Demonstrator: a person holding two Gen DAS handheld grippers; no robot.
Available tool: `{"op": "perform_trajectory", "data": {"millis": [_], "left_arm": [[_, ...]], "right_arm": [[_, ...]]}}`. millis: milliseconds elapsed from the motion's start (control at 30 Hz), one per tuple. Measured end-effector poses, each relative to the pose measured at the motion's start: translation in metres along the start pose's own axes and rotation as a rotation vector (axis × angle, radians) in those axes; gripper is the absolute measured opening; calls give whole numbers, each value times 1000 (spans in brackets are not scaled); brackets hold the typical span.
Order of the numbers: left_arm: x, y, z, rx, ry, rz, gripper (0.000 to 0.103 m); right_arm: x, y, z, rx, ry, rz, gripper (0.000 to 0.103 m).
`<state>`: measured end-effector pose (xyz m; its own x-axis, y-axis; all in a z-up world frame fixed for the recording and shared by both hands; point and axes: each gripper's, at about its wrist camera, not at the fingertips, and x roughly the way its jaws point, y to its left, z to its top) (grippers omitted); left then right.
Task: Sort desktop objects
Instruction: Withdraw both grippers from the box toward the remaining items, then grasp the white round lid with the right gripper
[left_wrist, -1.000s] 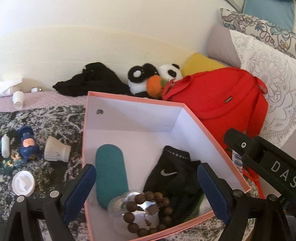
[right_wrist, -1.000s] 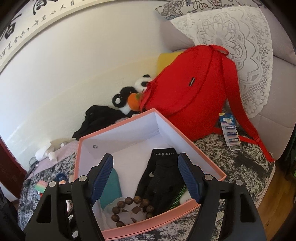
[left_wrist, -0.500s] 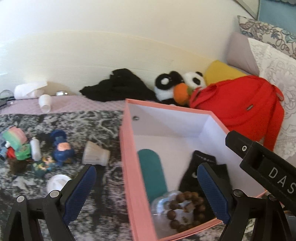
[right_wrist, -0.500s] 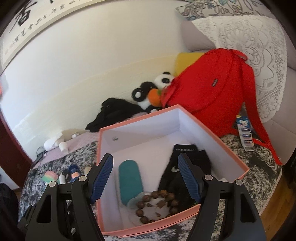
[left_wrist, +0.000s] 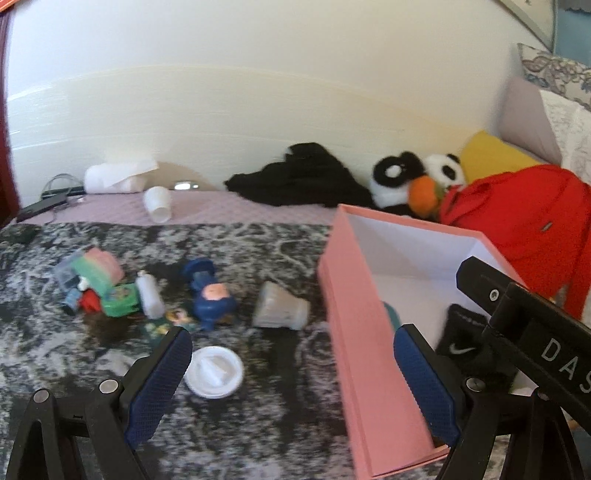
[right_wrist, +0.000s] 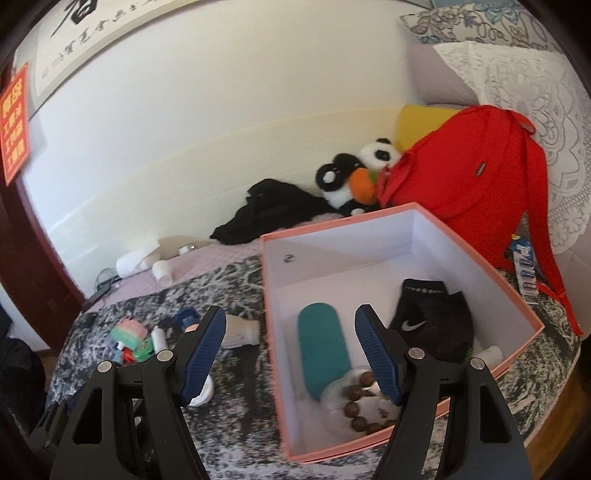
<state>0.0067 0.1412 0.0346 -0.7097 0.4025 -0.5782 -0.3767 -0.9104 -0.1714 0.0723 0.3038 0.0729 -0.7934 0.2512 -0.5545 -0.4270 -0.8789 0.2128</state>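
Both grippers hang over a bed covered in a dark, mottled blanket (left_wrist: 280, 424), and both are released with nothing between their blue-padded fingers. The left gripper (left_wrist: 291, 384) spans the near left wall of the pink box (left_wrist: 362, 354), with one finger over the blanket and the other over the box interior. Just beside its left finger lies a white round lid (left_wrist: 215, 372). Farther back on the blanket lie a grey ribbed cup (left_wrist: 281, 312) on its side, a blue toy figure (left_wrist: 210, 293), a small white bottle (left_wrist: 149, 293) and a cluster of green, pink and red toys (left_wrist: 98, 284). The right gripper (right_wrist: 291, 354) straddles the same box wall from higher up. Inside the box (right_wrist: 402, 236), on its white floor, lie a teal oblong case (right_wrist: 321, 347), a black Nike sock (right_wrist: 432, 321) and a brown bead bracelet (right_wrist: 364, 404) resting on a clear round item; a small white cylinder sits in the near right corner. Behind the box a red backpack (right_wrist: 469, 192) leans against lace-covered pillows, with a panda plush (right_wrist: 354, 173) and a heap of black cloth (right_wrist: 269, 210) along the wall. A white paper cup (left_wrist: 158, 208) lies on the pink sheet near the headboard.
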Motion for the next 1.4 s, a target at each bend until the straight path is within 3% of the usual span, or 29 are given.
{"op": "perform_trajectory", "data": {"millis": [867,1400], "left_arm": [[-14,105,-14,4,-7,244,92],[22,167,-32,-70,68,316,92]], "right_arm": [[49,117,-40,-119,99,131,76],[96,166,-76,-232,168,144,77]]}}
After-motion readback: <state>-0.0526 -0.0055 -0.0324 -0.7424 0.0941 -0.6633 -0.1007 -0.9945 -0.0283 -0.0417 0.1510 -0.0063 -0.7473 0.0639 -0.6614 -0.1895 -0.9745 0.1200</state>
